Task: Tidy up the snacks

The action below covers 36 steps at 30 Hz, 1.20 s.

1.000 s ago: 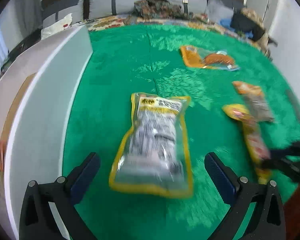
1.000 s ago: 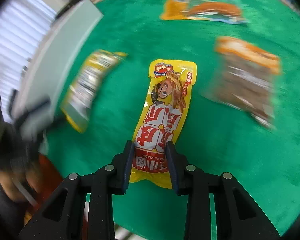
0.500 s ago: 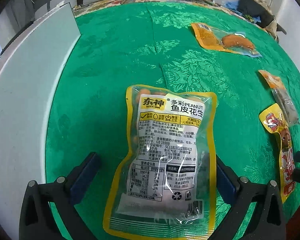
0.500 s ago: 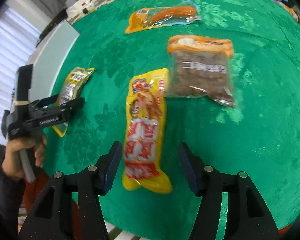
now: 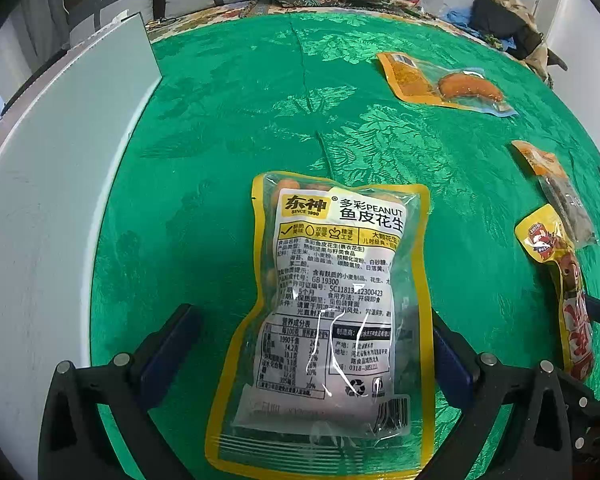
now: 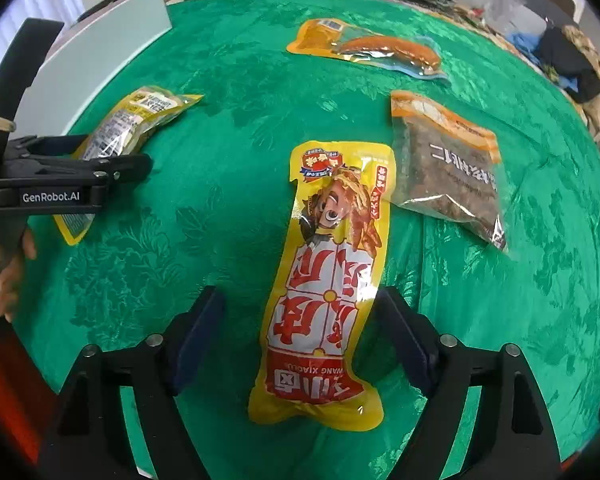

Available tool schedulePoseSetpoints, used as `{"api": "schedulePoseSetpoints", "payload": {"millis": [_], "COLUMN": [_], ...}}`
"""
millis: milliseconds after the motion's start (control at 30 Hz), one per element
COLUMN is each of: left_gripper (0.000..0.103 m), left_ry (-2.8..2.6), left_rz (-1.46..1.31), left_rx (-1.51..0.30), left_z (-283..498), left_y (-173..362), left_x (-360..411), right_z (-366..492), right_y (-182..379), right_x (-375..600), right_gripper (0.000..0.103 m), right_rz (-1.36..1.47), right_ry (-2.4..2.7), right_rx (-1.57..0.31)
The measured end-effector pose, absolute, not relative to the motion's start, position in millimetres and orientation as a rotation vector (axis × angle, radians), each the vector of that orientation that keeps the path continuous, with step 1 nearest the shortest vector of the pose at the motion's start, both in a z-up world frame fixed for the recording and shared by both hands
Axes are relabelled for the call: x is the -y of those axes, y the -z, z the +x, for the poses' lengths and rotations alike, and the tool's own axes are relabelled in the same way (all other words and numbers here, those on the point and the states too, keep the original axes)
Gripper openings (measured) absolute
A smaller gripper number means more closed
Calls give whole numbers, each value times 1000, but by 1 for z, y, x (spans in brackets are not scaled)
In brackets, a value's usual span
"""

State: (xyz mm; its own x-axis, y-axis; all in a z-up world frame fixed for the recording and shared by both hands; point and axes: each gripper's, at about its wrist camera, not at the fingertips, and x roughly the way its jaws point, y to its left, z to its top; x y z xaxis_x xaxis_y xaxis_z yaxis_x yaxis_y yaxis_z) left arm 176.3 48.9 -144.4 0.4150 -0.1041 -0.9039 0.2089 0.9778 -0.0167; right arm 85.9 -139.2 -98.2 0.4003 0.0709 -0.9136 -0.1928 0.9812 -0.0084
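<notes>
Right tongs (image 6: 300, 340) opening, long yellow snack (image 6: 324, 292) between, untouched; left tongs (image 5: 312, 344) spread astride peanut bag (image 5: 332, 312).

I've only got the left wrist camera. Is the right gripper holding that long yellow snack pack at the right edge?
Observer: No. The right gripper has its jaws opening, and the long yellow pack lies between them on the green cloth, clear of both pads.
Operator: And the brown pack beside it?
Observer: The brown pack lies flat by the long pack's far end, to its right. I cannot tell whether they touch.
</notes>
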Motion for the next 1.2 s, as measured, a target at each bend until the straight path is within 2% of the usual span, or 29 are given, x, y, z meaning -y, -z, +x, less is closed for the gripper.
{"api": "schedulePoseSetpoints", "payload": {"millis": [1033, 1200], "left_gripper": [103, 103], "left_ry": [226, 234], "left_rz": [131, 147], "left_rx": [-1173, -1226], "left_z": [187, 190], "left_y": [146, 145], "left_x": [-48, -46], "right_z": [92, 96], "right_y": [100, 100], "right_x": [134, 134], "right_gripper": [85, 85], "right_rz": [-118, -120], "right_ry": [-161, -160], "right_rx": [-1176, -1194]}}
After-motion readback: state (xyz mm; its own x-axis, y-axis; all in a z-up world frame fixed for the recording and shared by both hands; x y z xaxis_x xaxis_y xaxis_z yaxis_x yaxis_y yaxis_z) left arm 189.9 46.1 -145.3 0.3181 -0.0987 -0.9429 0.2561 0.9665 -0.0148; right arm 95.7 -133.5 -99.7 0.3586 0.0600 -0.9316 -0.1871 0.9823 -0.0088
